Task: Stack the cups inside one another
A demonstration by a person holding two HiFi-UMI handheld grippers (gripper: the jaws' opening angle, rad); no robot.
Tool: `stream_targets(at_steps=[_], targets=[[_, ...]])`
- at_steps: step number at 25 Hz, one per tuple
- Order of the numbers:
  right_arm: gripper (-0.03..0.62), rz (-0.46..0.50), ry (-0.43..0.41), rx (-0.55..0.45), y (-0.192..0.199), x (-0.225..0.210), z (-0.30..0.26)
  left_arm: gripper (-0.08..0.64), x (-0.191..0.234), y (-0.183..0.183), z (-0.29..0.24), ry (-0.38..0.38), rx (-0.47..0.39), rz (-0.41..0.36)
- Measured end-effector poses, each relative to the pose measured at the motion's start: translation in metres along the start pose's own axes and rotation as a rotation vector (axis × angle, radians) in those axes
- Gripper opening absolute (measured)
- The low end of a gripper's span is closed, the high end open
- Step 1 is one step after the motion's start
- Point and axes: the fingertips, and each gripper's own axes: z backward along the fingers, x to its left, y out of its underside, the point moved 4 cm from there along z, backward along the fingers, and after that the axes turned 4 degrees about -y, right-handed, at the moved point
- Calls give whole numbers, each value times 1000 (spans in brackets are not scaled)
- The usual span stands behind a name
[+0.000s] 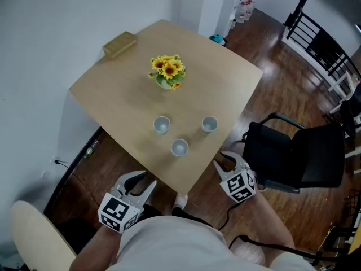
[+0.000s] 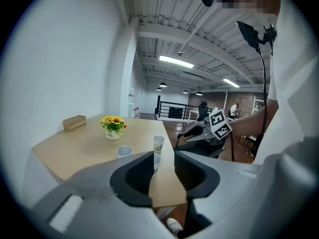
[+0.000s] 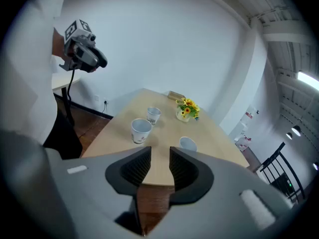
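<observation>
Pale wooden worktop [image 1: 124, 95] over dark floorboards [image 1: 271, 89], seen from above. At lower frame, the left tool [image 1: 145, 181] and right tool [image 1: 225, 160] hover off its near edge, jaws apart, nothing between them. Three white cups stand upright, well apart: nearest cup [image 1: 179, 147] at centre, left cup [image 1: 162, 125] and right cup [image 1: 209, 124] just beyond. Farther up sit sunflowers [image 1: 167, 71]. Best approach: grip one cup by its wall, lift clear, lower straight into another.
</observation>
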Motion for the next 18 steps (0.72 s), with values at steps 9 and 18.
stream_targets(at_steps=[9,18], targets=[[121,104,-18,161,-5,-76,-100,138,49,-22,-22,31,1,4],[106,136,-93,364,12,-87,-155,138,86,-22,-21,59,21,-6]])
